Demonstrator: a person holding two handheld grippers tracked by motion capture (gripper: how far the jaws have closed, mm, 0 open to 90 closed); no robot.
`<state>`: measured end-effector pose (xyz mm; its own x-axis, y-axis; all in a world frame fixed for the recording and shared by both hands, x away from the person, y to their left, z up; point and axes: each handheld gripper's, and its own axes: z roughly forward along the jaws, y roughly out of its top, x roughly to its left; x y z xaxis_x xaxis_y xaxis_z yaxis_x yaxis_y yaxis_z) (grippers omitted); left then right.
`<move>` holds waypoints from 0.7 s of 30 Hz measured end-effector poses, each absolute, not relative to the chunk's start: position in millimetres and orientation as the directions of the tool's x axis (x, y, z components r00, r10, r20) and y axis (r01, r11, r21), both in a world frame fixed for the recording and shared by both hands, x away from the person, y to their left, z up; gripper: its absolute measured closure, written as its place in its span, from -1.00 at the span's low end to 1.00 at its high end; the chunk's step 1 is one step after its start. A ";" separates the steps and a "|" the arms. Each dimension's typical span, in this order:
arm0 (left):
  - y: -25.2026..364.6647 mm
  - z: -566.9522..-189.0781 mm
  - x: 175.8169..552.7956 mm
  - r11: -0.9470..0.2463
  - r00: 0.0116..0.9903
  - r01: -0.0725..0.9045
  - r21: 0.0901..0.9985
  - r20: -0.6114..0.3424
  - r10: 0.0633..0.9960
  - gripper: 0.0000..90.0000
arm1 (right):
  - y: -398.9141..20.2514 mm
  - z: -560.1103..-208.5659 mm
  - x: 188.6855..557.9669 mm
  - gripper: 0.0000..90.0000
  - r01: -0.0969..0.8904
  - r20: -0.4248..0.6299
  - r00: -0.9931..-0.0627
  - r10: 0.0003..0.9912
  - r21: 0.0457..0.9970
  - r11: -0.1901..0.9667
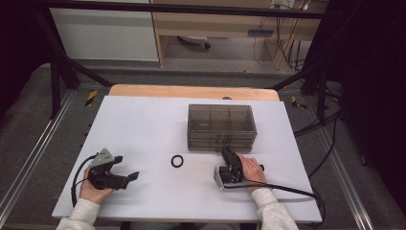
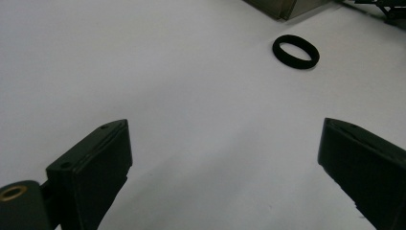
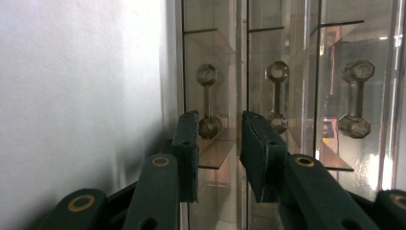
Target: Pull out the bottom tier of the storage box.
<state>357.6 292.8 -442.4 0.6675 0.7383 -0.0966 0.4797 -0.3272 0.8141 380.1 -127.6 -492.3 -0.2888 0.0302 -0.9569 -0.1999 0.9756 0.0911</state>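
A smoky clear drawer box stands on the white table top, right of the middle. My right gripper lies rolled on its side, its tips at the box's front face. In the right gripper view its jaws stand a narrow gap apart with nothing pinched. The lowest drawer's handle is just past them, and two more handles follow beside it. A black ring lies flat in front of the box. My left gripper rests wide open at the near left, pointing toward the ring.
The table's wooden back edge shows behind the white top. Black frame bars slant down at both back corners. Cables trail from each gripper off the near edge. A corner of the box shows in the left gripper view.
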 end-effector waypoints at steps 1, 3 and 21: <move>292.8 -442.4 357.5 -0.327 0.668 0.480 0.814 -0.097 0.738 -0.90 | -127.6 -492.3 380.1 0.53 -0.200 -0.957 -0.289 0.030 0.091 0.976; 292.8 -442.2 357.4 -0.327 0.667 0.479 0.815 -0.096 0.738 -0.90 | -127.6 -492.4 379.6 0.53 -0.201 -0.957 -0.289 0.030 0.091 0.975; 293.1 -442.0 357.2 -0.325 0.667 0.479 0.815 -0.098 0.739 -0.90 | -128.5 -491.4 373.7 0.53 -0.203 -0.956 -0.292 0.020 0.082 0.976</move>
<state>357.2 293.1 -442.0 0.6666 0.7390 -0.0976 0.4793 -0.3246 0.8154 373.7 -128.5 -491.4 -0.2915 0.0197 -0.9564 -0.2028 0.9758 0.0820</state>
